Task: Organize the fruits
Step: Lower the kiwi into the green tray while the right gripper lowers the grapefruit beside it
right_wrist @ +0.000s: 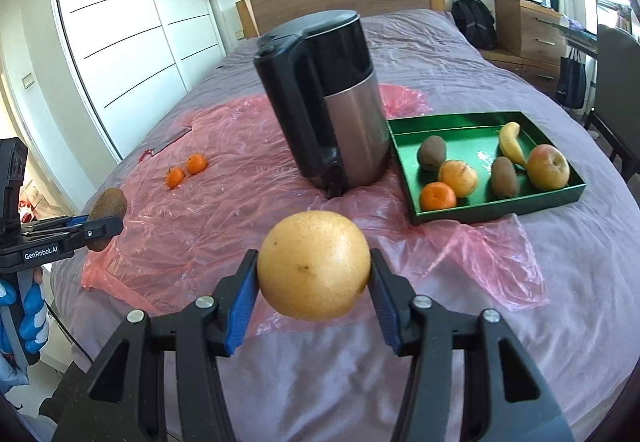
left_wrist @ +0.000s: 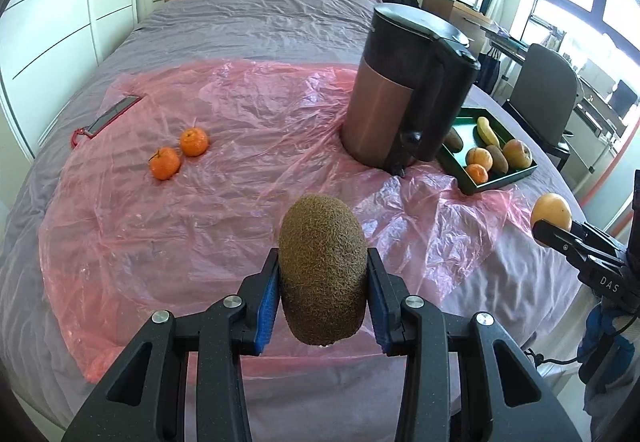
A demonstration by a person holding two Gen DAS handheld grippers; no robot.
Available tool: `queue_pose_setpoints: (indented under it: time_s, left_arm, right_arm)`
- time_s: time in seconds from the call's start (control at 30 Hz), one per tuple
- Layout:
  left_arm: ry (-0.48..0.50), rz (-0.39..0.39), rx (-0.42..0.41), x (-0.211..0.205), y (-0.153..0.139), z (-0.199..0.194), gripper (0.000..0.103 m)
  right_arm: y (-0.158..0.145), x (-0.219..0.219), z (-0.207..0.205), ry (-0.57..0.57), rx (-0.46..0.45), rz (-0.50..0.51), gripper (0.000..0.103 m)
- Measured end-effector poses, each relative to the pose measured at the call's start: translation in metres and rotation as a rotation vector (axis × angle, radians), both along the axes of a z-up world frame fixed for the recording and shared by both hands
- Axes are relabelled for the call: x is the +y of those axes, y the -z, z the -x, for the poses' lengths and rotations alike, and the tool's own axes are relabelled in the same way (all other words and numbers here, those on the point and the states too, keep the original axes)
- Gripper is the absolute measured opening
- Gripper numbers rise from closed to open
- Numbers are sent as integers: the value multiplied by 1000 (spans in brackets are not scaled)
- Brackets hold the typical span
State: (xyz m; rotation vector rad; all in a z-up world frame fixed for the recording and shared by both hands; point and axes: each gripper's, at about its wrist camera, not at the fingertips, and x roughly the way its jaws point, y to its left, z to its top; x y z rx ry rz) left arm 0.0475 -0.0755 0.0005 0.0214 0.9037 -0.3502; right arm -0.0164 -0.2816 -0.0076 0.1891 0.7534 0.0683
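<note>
From the left wrist view, we see our left gripper (left_wrist: pixel 323 282) clenched on a kiwi (left_wrist: pixel 322 269), its blue pads pressing the fruit's flanks so it rides lengthwise above the pink plastic sheet (left_wrist: pixel 224 201) on the bed (left_wrist: pixel 248 17). Two tangerines (left_wrist: pixel 178 153) lie loose on the sheet to the left, well apart from the green tray (left_wrist: pixel 500 185), which sits behind the kettle (left_wrist: pixel 404 89); that kettle partly blocks a straight path to it.

From the right wrist view, our right gripper (right_wrist: pixel 314 278) grasps a yellow-orange citrus (right_wrist: pixel 314 266) at its widest part, held clear of the bed. The tray (right_wrist: pixel 496 207) lies ahead to the right, already holding kiwis, a banana, an apple and citrus, so we judge both held fruits are meant to go there.
</note>
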Motion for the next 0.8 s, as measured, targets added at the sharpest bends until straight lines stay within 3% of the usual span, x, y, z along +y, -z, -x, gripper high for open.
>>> queue_pose_setpoints:
  time_s: [0.4,0.8]
  left_arm:
    - [132,-24,4,-70,-5,5,35]
    - [268,-35,29,-143,0,-3,35]
  right_arm:
    - [-2,-62,21,112,-17,-10,28]
    - [2,-112,6,172,-11,1,28]
